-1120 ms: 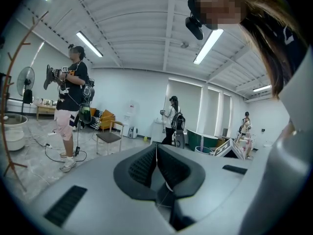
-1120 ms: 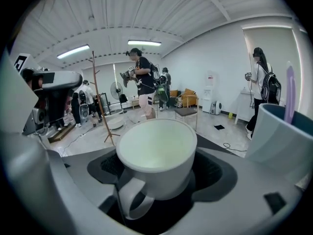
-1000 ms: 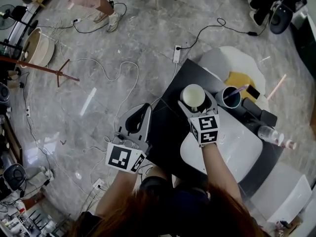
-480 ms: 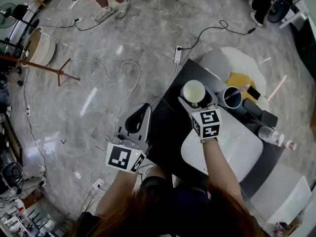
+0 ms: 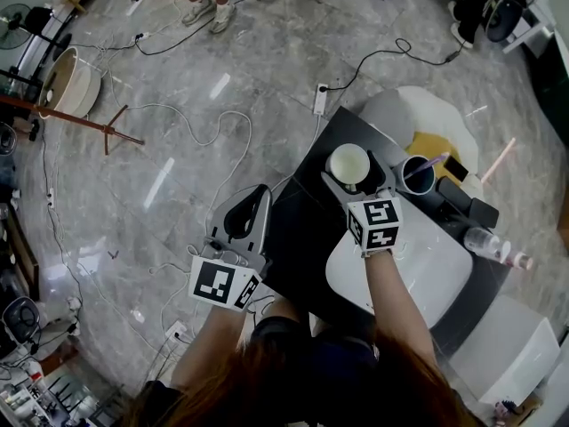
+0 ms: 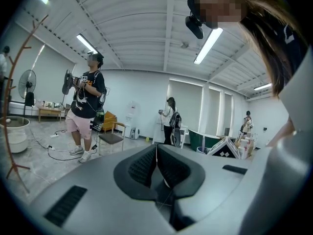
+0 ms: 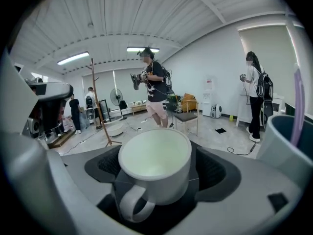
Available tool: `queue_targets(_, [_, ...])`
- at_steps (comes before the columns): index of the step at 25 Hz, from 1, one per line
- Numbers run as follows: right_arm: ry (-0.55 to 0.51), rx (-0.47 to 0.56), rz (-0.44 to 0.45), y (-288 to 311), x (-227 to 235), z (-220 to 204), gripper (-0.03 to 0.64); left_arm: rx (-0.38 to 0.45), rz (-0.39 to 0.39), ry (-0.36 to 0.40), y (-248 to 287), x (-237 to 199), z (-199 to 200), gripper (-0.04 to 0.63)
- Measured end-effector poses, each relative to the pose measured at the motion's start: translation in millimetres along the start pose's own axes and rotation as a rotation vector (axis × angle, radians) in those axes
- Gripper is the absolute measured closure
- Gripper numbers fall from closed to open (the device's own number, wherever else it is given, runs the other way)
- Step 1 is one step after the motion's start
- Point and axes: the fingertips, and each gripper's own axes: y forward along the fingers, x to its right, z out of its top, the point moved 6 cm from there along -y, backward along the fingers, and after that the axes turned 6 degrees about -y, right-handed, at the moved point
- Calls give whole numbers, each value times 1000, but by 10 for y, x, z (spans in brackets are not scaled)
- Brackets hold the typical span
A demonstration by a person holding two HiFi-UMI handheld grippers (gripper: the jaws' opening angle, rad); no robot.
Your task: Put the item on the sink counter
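A white mug (image 5: 348, 164) stands upright on the dark sink counter (image 5: 302, 229), at its far end. My right gripper (image 5: 354, 175) straddles it, one finger on each side. In the right gripper view the mug (image 7: 154, 163) sits between the ribbed pads (image 7: 103, 166) with its handle towards the camera. The right gripper's (image 7: 157, 174) jaws are opening and a thin gap shows beside the mug. My left gripper (image 5: 263, 194) hangs over the floor left of the counter, shut with nothing in it. The left gripper view shows that gripper (image 6: 156, 165) with its pads together.
A blue cup (image 5: 416, 174) with a toothbrush stands just right of the mug, close to the right finger. The white basin (image 5: 427, 274) lies under my right forearm. A clear bottle (image 5: 493, 243) and black items (image 5: 467, 198) sit at the right. Cables and a power strip (image 5: 318, 98) cross the floor.
The right gripper's fingers have spread a little away from the mug, which stays standing on the counter. My left gripper has not moved. The person at the far top has walked off.
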Motion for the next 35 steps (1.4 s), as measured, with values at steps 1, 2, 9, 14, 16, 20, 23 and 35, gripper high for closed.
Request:
queue_targets(1, [3,7,-1,-9,-4,22,133,2,2,1,-8,-6,8,572])
queue_targets(2, [6,13,-1,-18,-6,50,133,3,3,1,-17,-11,18,572])
queue_targets(9, [9,73,-15,-128,4,274,138,9,6,5,-76,17,52,572])
queue_targets(14, [16,107,-16,-265,1,420,163,21,7,8,-144,76,127,572])
queue_targets(16, [18,121,-16,-324,0,461,189,29,7,10,-159,105,151,572])
queue_targets(20, [3,156,-44,-486,5,516,294,49,-3,22,-158,186,204,572])
queue_targets(23, [-12,181,-73,-617,-9,582,395,64,-9,30,-180,239,285,572])
queue_targets(35, [-33,234,-75,-1215,-117,890,600,114,-44,61,-323,509,549,572])
